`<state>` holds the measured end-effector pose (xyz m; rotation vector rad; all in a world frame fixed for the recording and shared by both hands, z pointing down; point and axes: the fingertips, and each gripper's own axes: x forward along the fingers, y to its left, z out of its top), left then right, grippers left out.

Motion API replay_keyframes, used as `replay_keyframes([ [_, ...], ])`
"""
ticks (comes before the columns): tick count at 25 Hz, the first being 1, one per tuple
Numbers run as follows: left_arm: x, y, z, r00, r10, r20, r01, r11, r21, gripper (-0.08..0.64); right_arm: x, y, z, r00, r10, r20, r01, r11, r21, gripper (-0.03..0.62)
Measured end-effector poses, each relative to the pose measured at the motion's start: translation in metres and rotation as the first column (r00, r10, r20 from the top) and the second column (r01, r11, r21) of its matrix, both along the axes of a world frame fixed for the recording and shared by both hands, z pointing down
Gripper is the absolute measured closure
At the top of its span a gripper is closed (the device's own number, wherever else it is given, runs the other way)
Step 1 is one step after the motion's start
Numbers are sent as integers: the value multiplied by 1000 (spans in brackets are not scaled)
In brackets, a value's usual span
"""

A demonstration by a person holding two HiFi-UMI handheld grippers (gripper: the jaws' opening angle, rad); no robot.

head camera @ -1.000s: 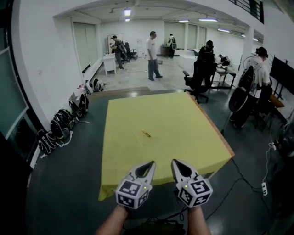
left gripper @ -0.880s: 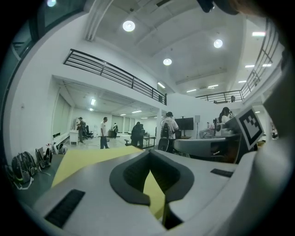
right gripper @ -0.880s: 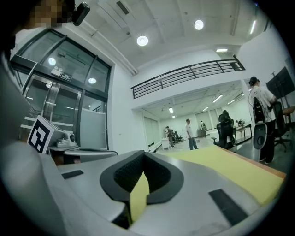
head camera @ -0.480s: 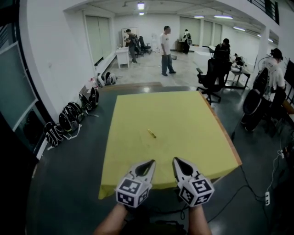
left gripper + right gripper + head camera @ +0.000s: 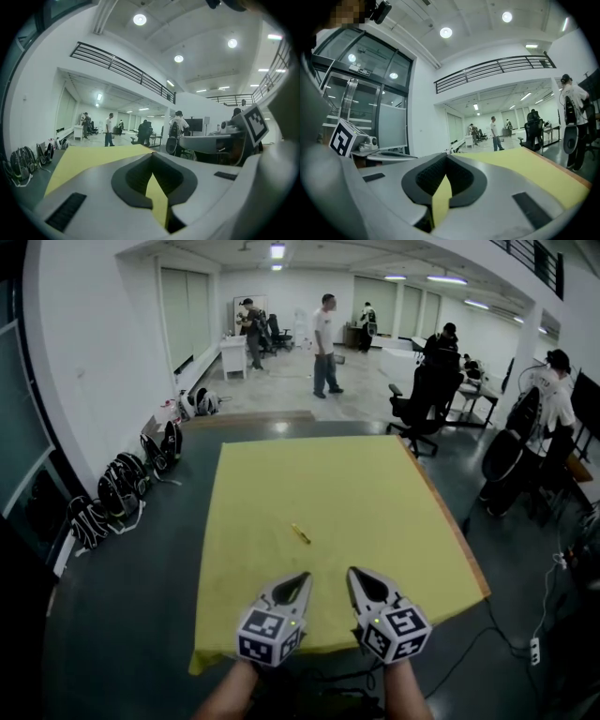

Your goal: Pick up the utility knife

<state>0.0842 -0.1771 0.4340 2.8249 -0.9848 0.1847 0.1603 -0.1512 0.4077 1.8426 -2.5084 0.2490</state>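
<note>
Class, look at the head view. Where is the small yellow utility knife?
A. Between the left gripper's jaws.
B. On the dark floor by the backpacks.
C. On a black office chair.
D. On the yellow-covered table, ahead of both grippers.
D: the small yellow utility knife lies on the yellow-covered table, untouched, beyond the shut left gripper and right gripper.

Big open-plan office/lab hall. Yellow-covered worktop (image 5: 375, 484) sits mid-floor. Backpacks (image 5: 122, 488) line the white wall at 9 o'clock. Swivel chairs (image 5: 417, 399) and desks (image 5: 473, 390) at 1–2 o'clock, people (image 5: 324, 329) standing approx. 12 o'clock. Ceiling lights (image 5: 277, 251), mezzanine railing (image 5: 122, 70) overhead, glass partition (image 5: 370, 89), cables (image 5: 525, 634) on dark floor at 4 o'clock.
</note>
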Motion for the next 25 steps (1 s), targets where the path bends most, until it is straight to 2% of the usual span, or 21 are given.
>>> replay_keyframes([
  [8,-7,-57,10,1000,25,-5,-25,999,-27,552,-10,-60,11,1000,23,-10,-24,999,-34,581],
  [13,-12,-82,20,1000,16,-2,-16,998,-58,552,-18,-89,23,1000,6,-16,-7,997,-73,581],
  [25,-4,-126,32,988,-152,21,153,985,-80,552,-7,-146,36,991,-132,-13,130,986,-101,581],
])
